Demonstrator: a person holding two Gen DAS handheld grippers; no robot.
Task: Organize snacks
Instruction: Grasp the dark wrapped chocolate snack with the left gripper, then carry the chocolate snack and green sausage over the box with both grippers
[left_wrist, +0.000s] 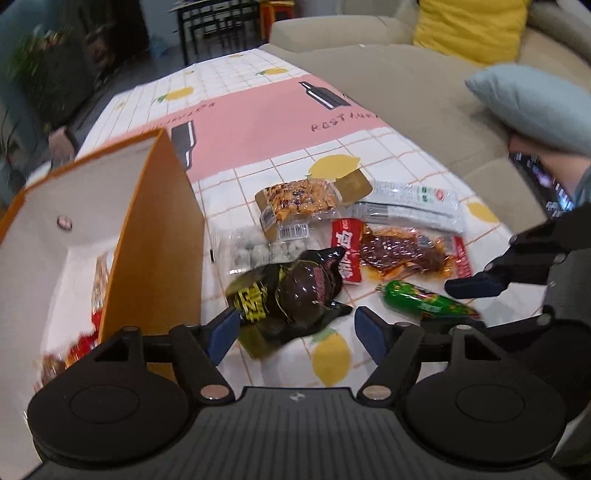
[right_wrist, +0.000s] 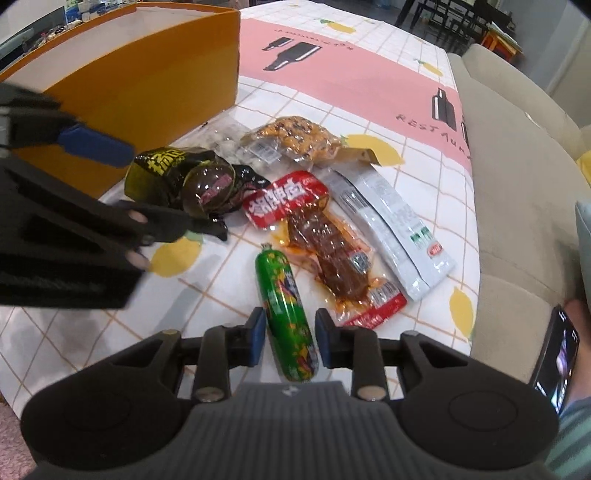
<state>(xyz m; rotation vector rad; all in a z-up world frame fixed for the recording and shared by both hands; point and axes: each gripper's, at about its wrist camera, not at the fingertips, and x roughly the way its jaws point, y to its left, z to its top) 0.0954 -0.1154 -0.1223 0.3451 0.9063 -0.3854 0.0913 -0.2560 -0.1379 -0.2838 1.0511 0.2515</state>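
Several snack packets lie on a lemon-print tablecloth beside an open orange box. My left gripper stands open and wide around the near end of a dark packet with yellow lettering; the right pad is clear of it. My right gripper straddles a green sausage stick that lies on the cloth. Its blue pads sit close on either side with a thin gap showing, so it is open. A red braised-meat packet, a white packet and an orange nut packet lie beyond.
The box holds a few red-wrapped snacks at its bottom. A clear bag of pale balls sits against the box wall. A beige sofa with a blue cushion borders the table. A person's hand holds a phone.
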